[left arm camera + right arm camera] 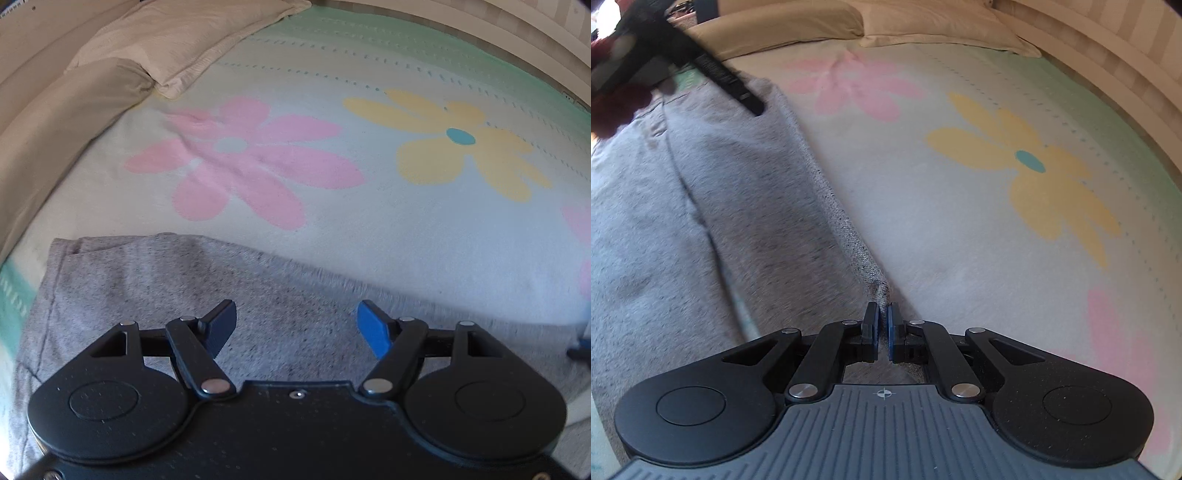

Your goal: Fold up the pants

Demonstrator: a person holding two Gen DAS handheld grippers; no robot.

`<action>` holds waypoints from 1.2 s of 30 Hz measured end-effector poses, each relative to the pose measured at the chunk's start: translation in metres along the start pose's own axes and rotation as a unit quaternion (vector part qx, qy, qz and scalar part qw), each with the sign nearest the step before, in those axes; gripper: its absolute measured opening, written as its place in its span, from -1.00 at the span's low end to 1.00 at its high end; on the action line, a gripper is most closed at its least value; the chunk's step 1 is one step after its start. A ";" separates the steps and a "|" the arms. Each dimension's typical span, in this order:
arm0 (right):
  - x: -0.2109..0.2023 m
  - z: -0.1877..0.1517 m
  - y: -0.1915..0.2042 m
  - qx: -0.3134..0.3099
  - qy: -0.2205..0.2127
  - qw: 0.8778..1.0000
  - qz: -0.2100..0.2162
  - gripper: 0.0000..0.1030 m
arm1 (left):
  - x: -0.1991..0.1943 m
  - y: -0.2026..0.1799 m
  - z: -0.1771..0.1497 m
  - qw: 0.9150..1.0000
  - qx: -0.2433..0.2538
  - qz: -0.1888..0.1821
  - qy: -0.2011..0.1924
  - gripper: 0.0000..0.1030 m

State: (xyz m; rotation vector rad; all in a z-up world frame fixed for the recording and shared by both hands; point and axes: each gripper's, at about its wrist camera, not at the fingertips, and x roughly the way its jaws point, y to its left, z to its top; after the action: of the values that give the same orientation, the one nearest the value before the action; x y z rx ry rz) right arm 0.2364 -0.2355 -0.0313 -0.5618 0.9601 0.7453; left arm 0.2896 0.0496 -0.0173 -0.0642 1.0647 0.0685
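Bedspread (424, 229) covers the bed: pale, w/ green border, dotted lines, a big pink flower (243, 155) and a yellow flower (469, 144) w/ teal centre. Two beige pillows (177, 40) at the head, one overlapping the other.

Grey pants (155, 291) lie flat on the bedspread, near edge of the bed, speckled marl fabric. In right wrist view they fill the left half, w/ a long folded edge running diagonally down toward the gripper; a seam line runs along the leg.

Left gripper (296, 328) hangs above the pants, jaws spread wide, nothing between them, grey fabric showing thru the gap. Blue pads visible. Can't tell if the tips touch the cloth.

Right gripper (882, 332) at the pants' edge, jaws pressed almost together, pinching a thin ridge of grey fabric that rises into the gap btw the blue pads. Left gripper's finger also shows top left in that view, blurred, over the far part of the pants.
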 end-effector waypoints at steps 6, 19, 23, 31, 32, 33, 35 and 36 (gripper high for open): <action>0.003 -0.012 0.007 -0.001 0.002 1.000 0.000 -0.90 | 0.021 -0.001 0.017 0.999 -0.019 -0.006 0.026 0.52; 0.002 -0.016 0.014 0.001 0.007 1.000 -0.005 -0.90 | 0.069 0.007 0.030 0.994 -0.066 0.006 0.083 0.54; 0.001 -0.017 0.016 0.007 0.003 1.000 -0.009 -0.90 | 0.080 0.009 0.028 0.990 -0.080 0.038 0.106 -0.10; -0.031 -0.011 0.023 0.013 -0.019 0.999 -0.035 -0.91 | 0.019 0.034 0.006 0.992 -0.117 -0.009 0.048 -0.80; -0.040 -0.010 0.026 0.014 -0.024 0.999 -0.039 -0.90 | 0.007 0.033 0.002 0.992 -0.117 -0.009 0.041 -0.80; -0.049 -0.010 0.029 0.017 -0.029 0.999 -0.042 -0.90 | -0.006 0.034 -0.004 0.993 -0.117 -0.008 0.032 -0.80; -0.068 -0.012 0.037 0.022 -0.038 0.998 -0.049 -0.91 | -0.032 0.034 -0.019 0.993 -0.114 -0.009 0.016 -0.80; -0.077 -0.013 0.041 0.025 -0.041 0.997 -0.053 -0.90 | -0.046 0.035 -0.028 0.994 -0.112 -0.010 0.008 -0.80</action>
State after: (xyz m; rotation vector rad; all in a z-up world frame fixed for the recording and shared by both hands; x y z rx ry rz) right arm 0.1695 -0.2430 0.0257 -0.5311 0.8641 0.6439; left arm 0.2395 0.0806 0.0086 -0.2779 1.0699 0.1698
